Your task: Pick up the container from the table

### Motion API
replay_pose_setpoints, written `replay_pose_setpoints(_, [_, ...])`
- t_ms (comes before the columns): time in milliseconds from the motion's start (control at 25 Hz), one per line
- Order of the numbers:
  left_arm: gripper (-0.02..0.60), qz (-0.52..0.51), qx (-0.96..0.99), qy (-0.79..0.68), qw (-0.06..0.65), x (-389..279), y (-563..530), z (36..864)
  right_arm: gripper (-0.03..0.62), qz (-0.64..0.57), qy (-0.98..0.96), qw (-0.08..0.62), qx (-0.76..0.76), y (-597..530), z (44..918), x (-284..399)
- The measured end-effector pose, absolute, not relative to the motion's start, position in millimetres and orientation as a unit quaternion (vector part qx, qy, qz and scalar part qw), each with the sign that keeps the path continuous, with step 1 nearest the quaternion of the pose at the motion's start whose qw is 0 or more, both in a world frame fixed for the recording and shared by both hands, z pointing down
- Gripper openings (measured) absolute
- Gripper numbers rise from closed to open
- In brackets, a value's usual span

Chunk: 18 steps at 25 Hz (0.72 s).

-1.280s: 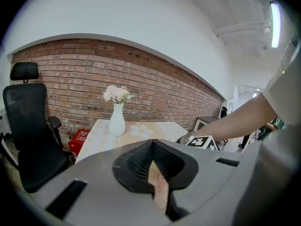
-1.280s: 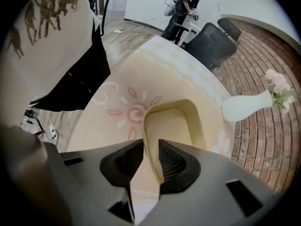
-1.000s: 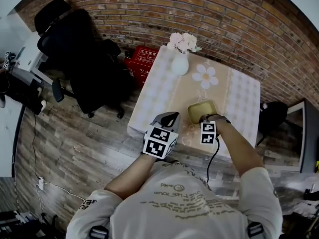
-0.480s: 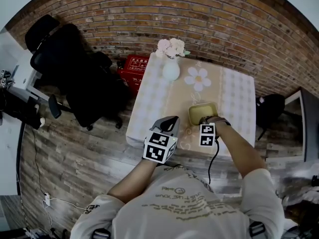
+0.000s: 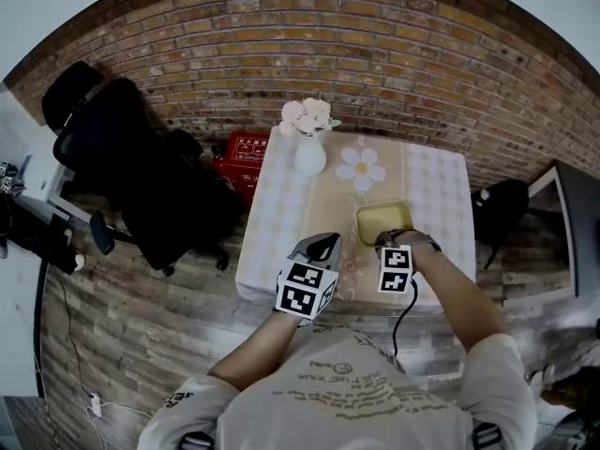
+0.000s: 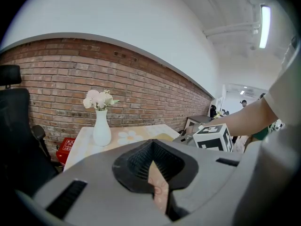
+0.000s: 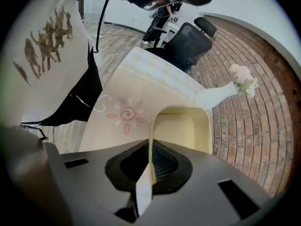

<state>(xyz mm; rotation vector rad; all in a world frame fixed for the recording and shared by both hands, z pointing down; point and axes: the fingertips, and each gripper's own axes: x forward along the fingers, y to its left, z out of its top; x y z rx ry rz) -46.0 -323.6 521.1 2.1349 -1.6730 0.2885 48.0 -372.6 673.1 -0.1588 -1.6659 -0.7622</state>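
Grips the near wall of the pale yellow container (image 5: 384, 221) in the right gripper (image 7: 149, 166), jaws clamped narrow on it, over the table's (image 5: 441, 186) near right part. Holds the left gripper (image 5: 322, 245) pinched together, empty, just left.

An office-type room is indicated by black swivel chairs (image 5: 141, 186), a brick wall (image 5: 375, 73), plank flooring (image 5: 141, 317) and a ceiling strip light (image 6: 265, 27).

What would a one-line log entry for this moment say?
right gripper: shut on near wall of pale yellow rectangular container | left gripper: shut, empty
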Motion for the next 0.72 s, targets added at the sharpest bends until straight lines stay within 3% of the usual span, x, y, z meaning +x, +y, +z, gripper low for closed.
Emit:
replay_pose_setpoints(360, [0.003,0.103,0.784,-0.58,0.198,-30,-338,518,0.009,-0.302,-0.731,0.612,-0.002,-372,611,63])
replay_pose_setpoints(720, [0.003,0.105,0.797,-0.561,0.198,-14,-350,517,0.009,-0.189,-0.763,0.614,0.067,-358,572,79])
